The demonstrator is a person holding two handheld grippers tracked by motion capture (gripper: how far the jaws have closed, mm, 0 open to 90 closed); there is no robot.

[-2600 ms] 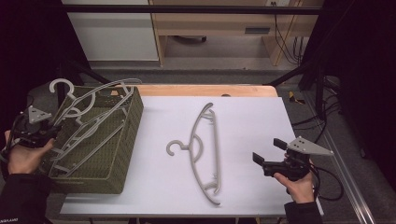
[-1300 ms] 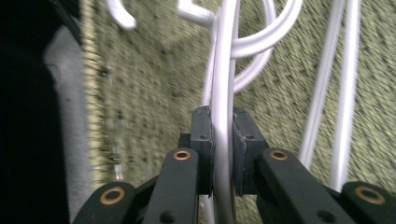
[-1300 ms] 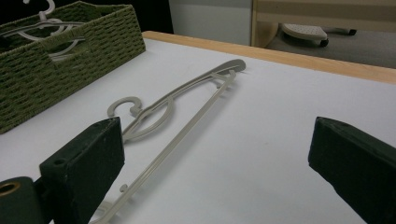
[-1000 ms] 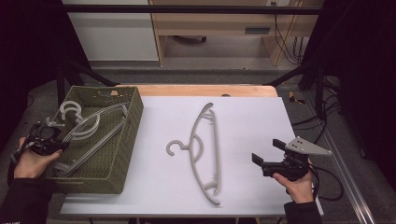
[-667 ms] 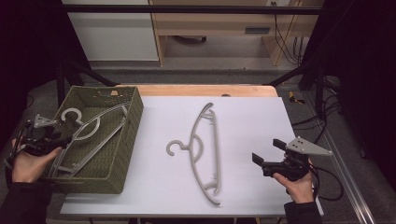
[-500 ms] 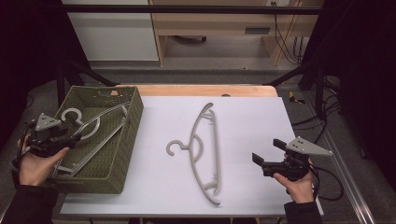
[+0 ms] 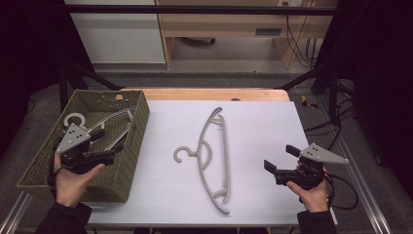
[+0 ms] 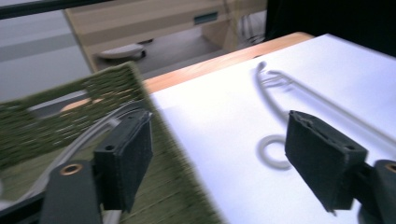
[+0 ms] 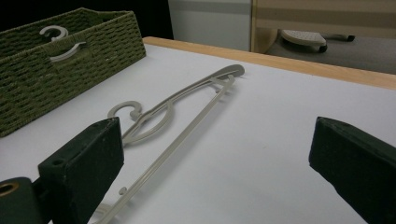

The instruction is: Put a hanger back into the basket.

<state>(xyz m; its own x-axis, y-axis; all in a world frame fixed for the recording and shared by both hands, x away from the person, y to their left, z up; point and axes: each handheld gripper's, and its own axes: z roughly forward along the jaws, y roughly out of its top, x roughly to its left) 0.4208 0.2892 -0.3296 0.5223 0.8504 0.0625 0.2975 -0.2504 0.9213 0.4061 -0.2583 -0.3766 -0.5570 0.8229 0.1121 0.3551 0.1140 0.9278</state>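
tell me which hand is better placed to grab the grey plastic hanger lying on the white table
Right, probably. The right gripper waits open on the white table, aimed at the grey plastic hanger. The left gripper, fingers just opened and empty, sits over the green woven basket, with its wall between.

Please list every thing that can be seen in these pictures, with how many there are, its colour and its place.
hanger on the table: one, light grey, flat on the white surface, hook toward the basket.
hangers in the basket: at least one, light grey, exact count unclear.
basket: one, olive green woven, at the table's left edge.
table: one, white top with a wooden far edge.
left gripper: one, black, over the basket's right side, jaws just opened wide, nothing between them.
right gripper: one, black, jaws open, low over the table's right part.
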